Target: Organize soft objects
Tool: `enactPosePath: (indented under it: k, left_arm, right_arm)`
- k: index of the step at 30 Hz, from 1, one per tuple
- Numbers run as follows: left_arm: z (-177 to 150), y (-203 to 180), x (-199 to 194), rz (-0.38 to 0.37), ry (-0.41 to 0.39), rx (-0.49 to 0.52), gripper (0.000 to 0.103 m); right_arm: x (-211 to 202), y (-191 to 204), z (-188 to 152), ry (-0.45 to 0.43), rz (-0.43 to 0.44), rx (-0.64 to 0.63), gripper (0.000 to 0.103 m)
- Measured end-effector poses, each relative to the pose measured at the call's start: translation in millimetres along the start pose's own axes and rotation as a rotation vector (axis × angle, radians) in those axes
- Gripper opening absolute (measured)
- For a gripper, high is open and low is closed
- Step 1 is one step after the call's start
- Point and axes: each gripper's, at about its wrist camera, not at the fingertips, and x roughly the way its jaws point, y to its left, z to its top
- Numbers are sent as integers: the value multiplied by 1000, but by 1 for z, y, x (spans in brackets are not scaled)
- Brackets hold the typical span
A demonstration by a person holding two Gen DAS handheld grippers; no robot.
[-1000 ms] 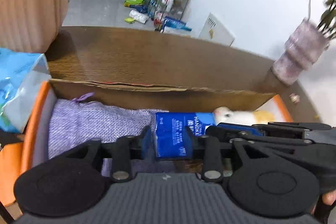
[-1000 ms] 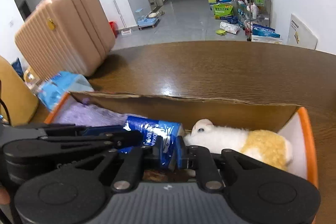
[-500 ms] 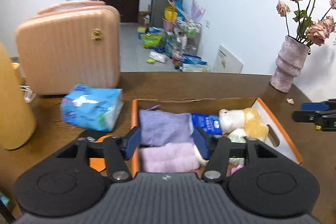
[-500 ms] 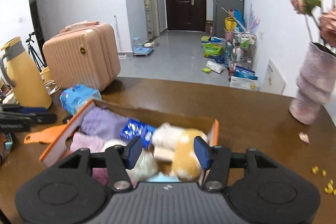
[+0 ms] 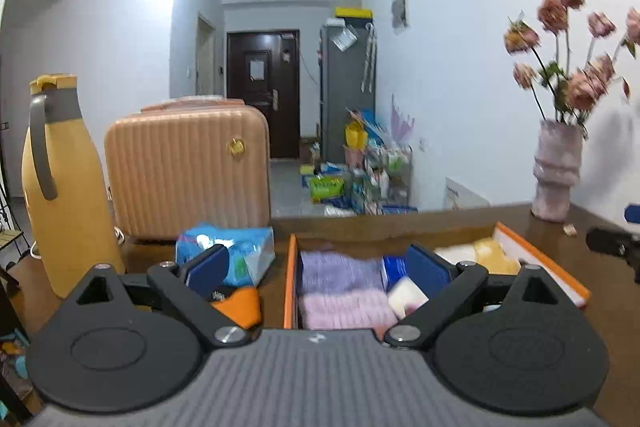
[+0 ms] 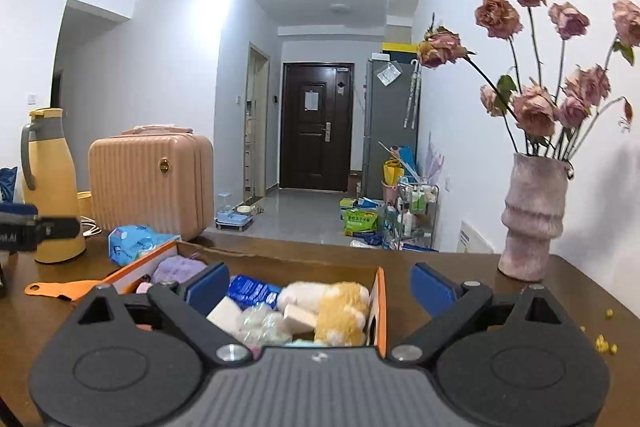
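Table, dark wood: carries everything listed; nothing sits near its edge except the yellow crumbs on the right. Suitcase and yellow jug, far left: the jug stands tall and upright beside my left claw, so I judge a careless sweep that way could tip it. Vase of dried roses, right of the box: top-heavy, and my right claw sits near it; a sideways swing could topple it. Box, orange-rimmed cardboard: holds the soft things, purple cloth, pink cloth, plush toy, blue pack, sponges. It looks full, so pressing more in may push something over the rim. Tissue pack, outside the box on its left, apparently unsorted. Both claws: jaws opening wide, nothing between them.
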Motion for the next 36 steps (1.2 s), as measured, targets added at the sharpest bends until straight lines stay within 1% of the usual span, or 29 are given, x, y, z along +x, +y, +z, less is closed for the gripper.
enactPosePath:
  k: [3, 5, 8, 10, 11, 12, 15, 17, 20, 22, 23, 25, 27, 29, 32, 36]
  left_arm:
    - [-5, 1, -16, -6, -6, -20, 97]
    - [-8, 2, -35, -3, -15, -38, 97]
    - [-16, 3, -73, -12, -27, -56, 97]
    - [-24, 2, -99, -12, -34, -51, 98]
    - [-29, 1, -114, -14, -38, -42, 100]
    - [-36, 0, -129, -15, -42, -36, 102]
    - [-59, -4, -163, -6, -37, -31, 103]
    - [-75, -7, -185, 18, -32, -26, 103]
    - [-97, -6, -227, 22, -70, 0, 103]
    - [-109, -4, -255, 22, -88, -1, 103]
    - [-115, -2, -270, 30, -92, -11, 103]
    - [-128, 2, -295, 19, -83, -36, 103]
    - [-138, 7, -308, -1, -52, -60, 103]
    - [-143, 8, -312, -14, -30, -45, 103]
    - [-138, 4, -309, -10, -40, -14, 103]
    - [-137, 2, -308, -25, -38, -27, 103]
  right_arm:
    - [-18, 1, -4, -3, -4, 15, 97]
    - [-30, 5, -9, -6, -2, 34, 97]
    - [-63, 13, -22, -22, -2, 46, 97]
    - [-85, 21, -33, -36, -10, 38, 97]
    - [-97, 24, -39, -39, -13, 31, 97]
    - [-109, 28, -44, -41, -14, 26, 97]
    - [-149, 41, -64, -41, 3, 23, 97]
    - [-173, 48, -74, -40, 21, 31, 97]
    - [-211, 61, -88, -27, 29, 40, 97]
    - [-237, 69, -95, -12, 25, 59, 97]
    - [-250, 72, -99, -10, 28, 62, 98]
    - [-278, 77, -107, -10, 36, 72, 103]
    - [-299, 82, -119, -12, 28, 100, 103]
    - [-310, 88, -130, 16, 22, 123, 103]
    - [-312, 95, -138, 41, 35, 113, 103]
    - [-305, 101, -138, 61, 46, 91, 103]
